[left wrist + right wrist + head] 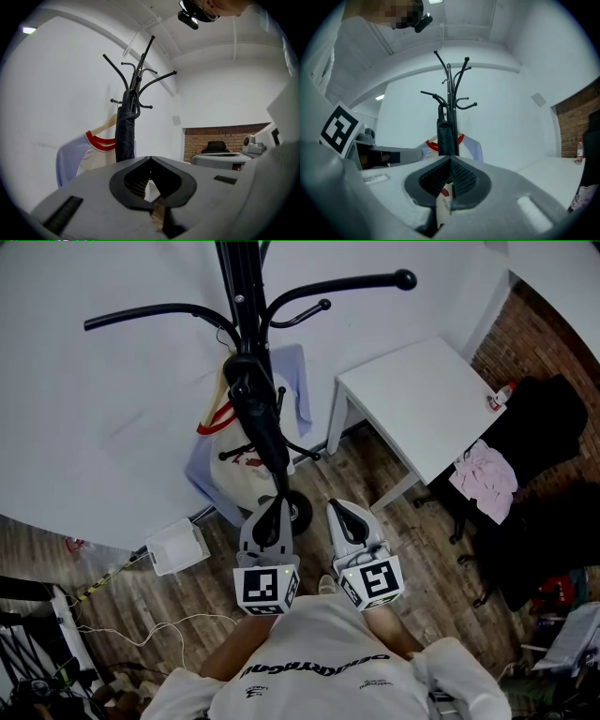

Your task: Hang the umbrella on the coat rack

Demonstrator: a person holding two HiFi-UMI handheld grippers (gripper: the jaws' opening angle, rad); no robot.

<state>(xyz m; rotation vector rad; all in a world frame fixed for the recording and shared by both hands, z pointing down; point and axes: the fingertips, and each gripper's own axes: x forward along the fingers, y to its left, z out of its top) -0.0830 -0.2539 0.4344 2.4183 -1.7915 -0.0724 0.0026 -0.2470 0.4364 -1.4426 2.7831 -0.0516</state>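
The black umbrella point(255, 413) is already hanging on the coat rack point(242, 277), folded up, right in front of a shirt point(230, 479) with a red collar. The left gripper point(270, 514) and right gripper point(339, 514) sit side by side facing the rack, both with fingers pressed together and nothing between them.

Umbrella point(258, 418) hangs on coat rack point(242, 277), table point(422, 399) right.

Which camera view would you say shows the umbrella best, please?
The left gripper view: the umbrella hangs side-on from the coat rack. The head view foreshortens it; the right gripper view overlaps it with the pole.
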